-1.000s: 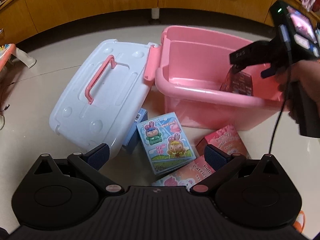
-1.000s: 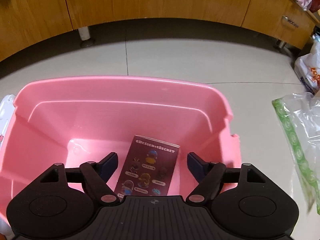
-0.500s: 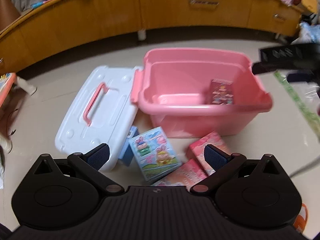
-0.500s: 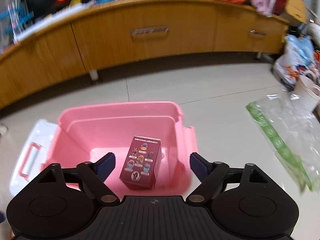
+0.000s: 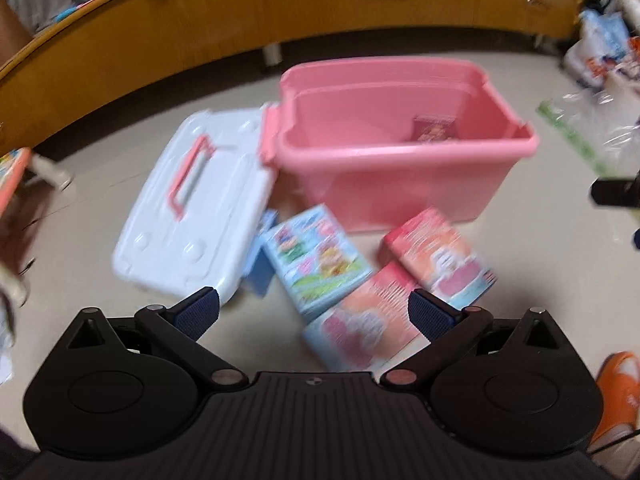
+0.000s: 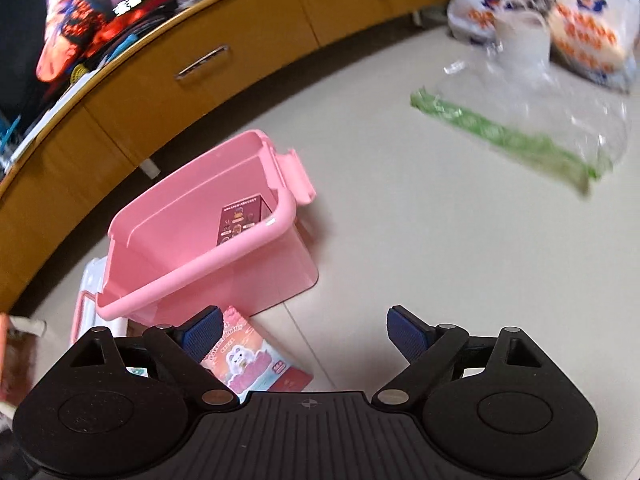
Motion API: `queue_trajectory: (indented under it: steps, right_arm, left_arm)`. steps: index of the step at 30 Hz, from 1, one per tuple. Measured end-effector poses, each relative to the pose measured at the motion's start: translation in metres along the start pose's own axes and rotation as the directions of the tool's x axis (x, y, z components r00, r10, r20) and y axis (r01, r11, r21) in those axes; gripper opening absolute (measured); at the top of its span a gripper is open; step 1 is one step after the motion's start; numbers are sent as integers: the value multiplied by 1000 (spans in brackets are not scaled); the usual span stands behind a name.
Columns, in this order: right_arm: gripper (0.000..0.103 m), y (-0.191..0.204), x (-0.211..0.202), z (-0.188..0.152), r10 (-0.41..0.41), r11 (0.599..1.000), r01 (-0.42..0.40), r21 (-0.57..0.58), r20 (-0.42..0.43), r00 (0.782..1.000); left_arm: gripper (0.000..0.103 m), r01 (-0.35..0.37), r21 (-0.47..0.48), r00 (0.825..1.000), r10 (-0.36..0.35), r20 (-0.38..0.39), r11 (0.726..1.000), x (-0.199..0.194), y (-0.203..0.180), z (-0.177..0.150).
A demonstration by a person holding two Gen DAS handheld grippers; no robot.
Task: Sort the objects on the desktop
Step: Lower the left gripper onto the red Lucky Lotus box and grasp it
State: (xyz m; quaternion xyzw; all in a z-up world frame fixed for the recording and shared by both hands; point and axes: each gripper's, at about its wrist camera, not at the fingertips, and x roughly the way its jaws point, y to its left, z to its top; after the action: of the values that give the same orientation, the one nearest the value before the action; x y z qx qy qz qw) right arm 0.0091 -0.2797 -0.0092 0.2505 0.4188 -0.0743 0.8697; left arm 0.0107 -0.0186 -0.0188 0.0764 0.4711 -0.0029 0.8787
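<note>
A pale tiled floor (image 6: 400, 216) ran up to a long wooden cabinet (image 5: 320, 12) with metal drawer handles (image 6: 202, 62); plastic bags (image 6: 560, 40) lay nearby.

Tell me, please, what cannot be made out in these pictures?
- Blue box, left view: mostly under the white lid.
- Maroon box, right view: lower part behind the bin rim.
- Box print, left view: motion-blurred.
- Pink box, right view: partly behind the right gripper.

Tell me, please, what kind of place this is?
Probably a room in a home, with the sorting done on the floor. A pink storage bin stands on pale floor tiles, wooden cabinets line the wall, and plastic shopping bags lie nearby.
</note>
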Motion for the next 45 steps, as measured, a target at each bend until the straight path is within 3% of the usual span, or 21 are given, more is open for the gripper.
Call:
queue_trajectory:
  steps: [3,8,16,21,27,36,41,45]
  right_arm:
    - [87,7,3,0,21,1000,-21,6,-1,1000]
    - [87,34,11,-5,64,998,-64,-4,-24,998]
    - [87,77,17,-20,113,990,-118,-75,-77,991]
    - [87,77,17,-24,85,992,-91,-83,-81,993]
    - [87,65,20,-26,54,997,-58,-41,-94,994]
    - [87,76,20,-33,63,992,-75,-103,-112,992]
    - [87,76,22,-34,58,994,-69,-89,-117,991]
    - [87,77,22,-35,62,992,-74,-100,-122,991]
  left_arm:
    - [103,-40,-16,999,39,-26,999,-1,13,-5]
    - [103,-44,-73,995,36,-97,996,5,47,-17]
    - [103,-12,17,988,14,-152,1000,24,68,-42]
    - [92,12,-90,970,-33,-239,996,43,90,-60]
    - [90,-13,-66,982,0,-188,998,44,89,-62]
    - [87,-31,-79,979,14,-204,996,46,95,-53]
    - [98,-13,-141,968,-24,-251,990,50,102,-57]
    - [99,-9,-105,961,-20,-274,994,56,100,-64]
